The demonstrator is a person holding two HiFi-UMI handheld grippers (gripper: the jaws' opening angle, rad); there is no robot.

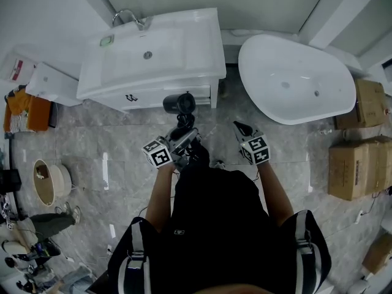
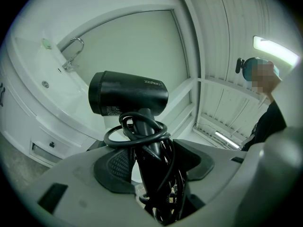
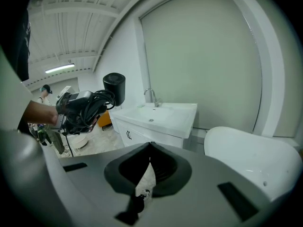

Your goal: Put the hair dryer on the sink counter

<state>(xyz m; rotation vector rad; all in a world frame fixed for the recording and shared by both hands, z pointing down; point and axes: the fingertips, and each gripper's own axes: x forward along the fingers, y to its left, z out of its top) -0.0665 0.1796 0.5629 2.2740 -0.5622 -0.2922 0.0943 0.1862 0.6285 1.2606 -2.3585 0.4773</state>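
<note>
Two grippers are up in front of us, and only one carries anything. Our left gripper (image 2: pixel 147 161) is closed on the handle (image 2: pixel 150 145) of the black hair dryer (image 1: pixel 179 103), barrel uppermost. The cord (image 2: pixel 136 132) is looped around the handle and hangs in a tangle through the jaws. Our right gripper (image 3: pixel 150 149) has its jaws drawn together at the tips with nothing between them, and it hovers off to the side, nearer the bathtub (image 1: pixel 294 81).

We hold the hair dryer in the air over the floor (image 1: pixel 110 133), just in front of the white cabinet and short of the sink tabletop (image 1: pixel 207 38). It rests on nothing yet.

We judge the dryer to be a stiff plastic shell, fairly light but top-heavy, since the barrel sits above the grip point. The casing looks smooth, so it could twist in the jaws if we swing it. The handle close under the barrel seems the best place to hold, which is about where we have it. Some cord appears to lie between the pads and the handle, which may soften the grip. The loose loops could snag on the faucet (image 1: pixel 131 18) or trail into the basin (image 1: pixel 147 51). We reckon a flat spot on the rim beside the basin suits it, laid on its side so it cannot tip.
</note>
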